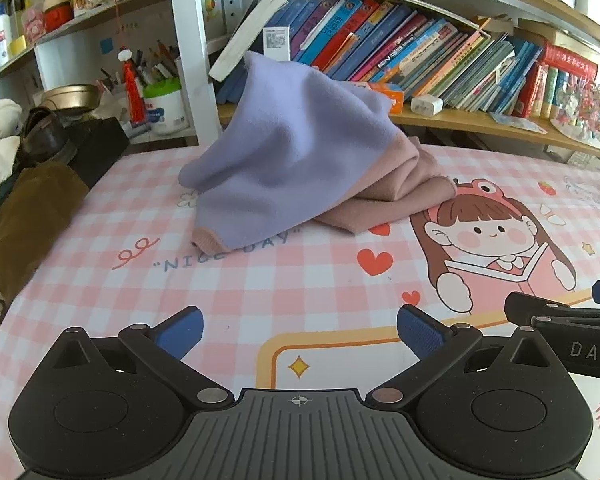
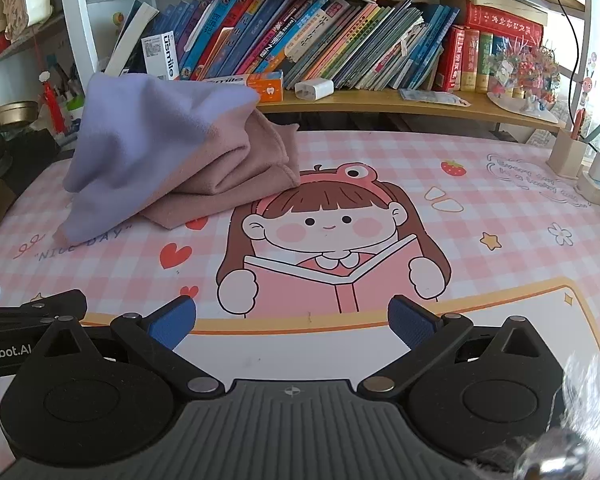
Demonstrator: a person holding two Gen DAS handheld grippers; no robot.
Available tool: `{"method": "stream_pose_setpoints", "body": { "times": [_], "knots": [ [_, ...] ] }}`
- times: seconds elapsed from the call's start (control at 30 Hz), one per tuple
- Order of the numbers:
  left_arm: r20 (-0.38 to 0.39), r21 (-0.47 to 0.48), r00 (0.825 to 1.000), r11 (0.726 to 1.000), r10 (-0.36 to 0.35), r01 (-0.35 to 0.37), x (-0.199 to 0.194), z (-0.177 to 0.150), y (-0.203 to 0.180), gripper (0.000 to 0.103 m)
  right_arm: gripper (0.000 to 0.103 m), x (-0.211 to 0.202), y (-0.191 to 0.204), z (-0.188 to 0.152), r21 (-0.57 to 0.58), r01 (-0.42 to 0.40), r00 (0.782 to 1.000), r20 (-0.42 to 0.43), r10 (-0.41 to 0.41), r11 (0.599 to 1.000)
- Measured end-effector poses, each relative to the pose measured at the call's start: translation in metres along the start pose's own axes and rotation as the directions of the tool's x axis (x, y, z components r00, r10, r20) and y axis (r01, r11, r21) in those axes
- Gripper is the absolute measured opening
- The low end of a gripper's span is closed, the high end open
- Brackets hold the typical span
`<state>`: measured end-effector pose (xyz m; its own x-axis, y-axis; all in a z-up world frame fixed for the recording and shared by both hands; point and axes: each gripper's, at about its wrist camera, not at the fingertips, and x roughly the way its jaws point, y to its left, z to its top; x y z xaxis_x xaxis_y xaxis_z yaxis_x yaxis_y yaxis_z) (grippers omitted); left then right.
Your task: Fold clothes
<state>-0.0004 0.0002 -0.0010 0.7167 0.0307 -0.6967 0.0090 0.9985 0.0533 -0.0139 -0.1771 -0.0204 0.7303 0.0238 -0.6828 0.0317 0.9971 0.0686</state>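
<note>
A lilac and dusty-pink fleece garment (image 1: 296,152) lies heaped at the back of the table, leaning against the bookshelf; its pink-cuffed sleeve end (image 1: 210,238) points toward me. In the right wrist view the same garment (image 2: 164,152) sits at the far left. My left gripper (image 1: 300,332) is open, low over the table's front, well short of the garment, nothing between its blue pads. My right gripper (image 2: 292,320) is open too, over the cartoon girl print, empty. Each gripper shows at the other view's edge.
A pink checked table mat (image 2: 480,208) with a cartoon girl covers the table. A bookshelf (image 1: 420,52) full of books stands behind. Brown and cream clothes and a dark shoe (image 1: 40,136) pile up at the left. A pen holder (image 2: 566,156) and chargers sit at the right.
</note>
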Motion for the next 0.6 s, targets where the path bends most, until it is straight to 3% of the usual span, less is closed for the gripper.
{"method": "stream_pose_setpoints", "body": {
  "times": [0.6],
  "knots": [
    [-0.012, 0.001, 1.0, 1.0, 0.014, -0.014, 0.0058, -0.0051, -0.0004, 0.103, 0.103, 0.0037, 0.0008, 0.0008, -0.003, -0.005, 1.0, -0.006, 0.005, 1.0]
  ]
}}
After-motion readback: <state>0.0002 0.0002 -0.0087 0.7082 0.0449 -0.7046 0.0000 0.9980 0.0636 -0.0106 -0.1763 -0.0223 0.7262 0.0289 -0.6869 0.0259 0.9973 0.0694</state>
